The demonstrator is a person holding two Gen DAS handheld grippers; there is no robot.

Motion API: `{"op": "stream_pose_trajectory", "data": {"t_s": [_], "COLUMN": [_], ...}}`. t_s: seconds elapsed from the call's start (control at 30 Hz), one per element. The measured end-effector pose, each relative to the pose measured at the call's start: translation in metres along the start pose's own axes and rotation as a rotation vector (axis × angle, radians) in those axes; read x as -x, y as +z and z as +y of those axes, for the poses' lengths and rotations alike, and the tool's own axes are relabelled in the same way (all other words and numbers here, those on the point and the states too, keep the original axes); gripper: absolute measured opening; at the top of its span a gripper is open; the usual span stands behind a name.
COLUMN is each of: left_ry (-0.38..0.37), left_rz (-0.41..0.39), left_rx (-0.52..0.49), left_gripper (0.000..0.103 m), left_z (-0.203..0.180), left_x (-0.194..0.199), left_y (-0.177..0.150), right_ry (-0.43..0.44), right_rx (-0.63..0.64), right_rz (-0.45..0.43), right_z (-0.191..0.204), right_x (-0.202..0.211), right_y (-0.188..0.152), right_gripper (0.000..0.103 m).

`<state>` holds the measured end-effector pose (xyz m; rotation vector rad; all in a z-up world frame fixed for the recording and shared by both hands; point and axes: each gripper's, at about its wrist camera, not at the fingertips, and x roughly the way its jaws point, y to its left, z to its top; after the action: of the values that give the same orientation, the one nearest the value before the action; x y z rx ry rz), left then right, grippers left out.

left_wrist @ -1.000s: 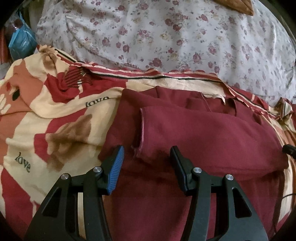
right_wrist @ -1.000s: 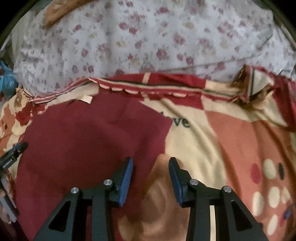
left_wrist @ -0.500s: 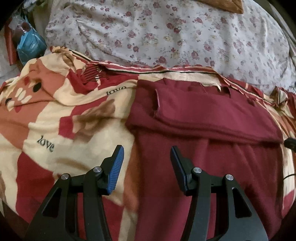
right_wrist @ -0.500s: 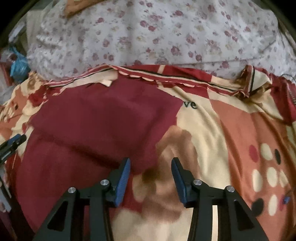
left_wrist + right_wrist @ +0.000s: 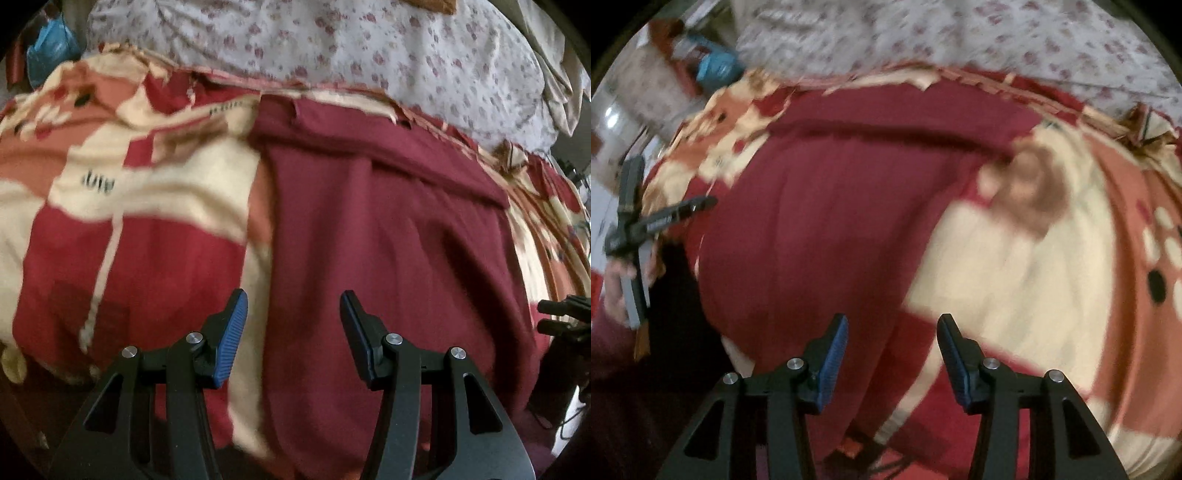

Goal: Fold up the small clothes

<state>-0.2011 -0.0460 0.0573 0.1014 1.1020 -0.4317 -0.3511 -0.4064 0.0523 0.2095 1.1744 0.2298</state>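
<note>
So the maroon garment [image 5: 388, 229] lies flat on the patterned blanket [image 5: 140, 236], long axis running away from both tongs. Left gripper [image 5: 293, 332] hangs over its near left edge, half open, empty. Right gripper [image 5: 892, 350], jaws just opening, empty, sits over the right edge.

Dim, motion-blurred, fisheye-bent edges, dark corners

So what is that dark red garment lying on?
The dark red garment lies on a red, cream and orange patterned blanket, which shows on both sides. What the blanket looks like beneath it is covered.
</note>
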Motion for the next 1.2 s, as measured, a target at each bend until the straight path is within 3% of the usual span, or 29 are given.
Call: {"op": "stream_pose_trajectory", "data": {"t_s": [0.13,0.33,0.67,1.07,1.1,1.2], "left_ry": [-0.005,-0.038,-0.085,-0.122,-0.119,-0.124], "left_rz": [0.054,0.142,0.213,0.268,0.268,0.271], "left_rx": [0.013,-0.004,-0.053,-0.096,-0.112,-0.13], "left_gripper": [0.052,0.052,0.052,0.052,0.052,0.035], "left_z": [0.006,0.005,-0.007,-0.003,-0.005,-0.007], "left_x": [0.002,-0.004,-0.012,-0.016,-0.015,-0.015], "left_y": [-0.027,-0.056,-0.06,-0.062,-0.063,-0.064], "right_ry": [0.027,0.119,0.277,0.31,0.311,0.296], "right_rx": [0.04,-0.023,-0.017,-0.006,-0.001,0.033], "right_rz": [0.034,0.061,0.104,0.09,0.079,0.043], "right_z": [0.015,0.015,0.033,0.04,0.04,0.043], "right_x": [-0.012,-0.02,-0.032,-0.044,-0.043,-0.038], "right_y": [-0.021,-0.038,-0.055,-0.052,-0.052,-0.052], "right_gripper": [0.048,0.049,0.055,0.056,0.056,0.055]}}
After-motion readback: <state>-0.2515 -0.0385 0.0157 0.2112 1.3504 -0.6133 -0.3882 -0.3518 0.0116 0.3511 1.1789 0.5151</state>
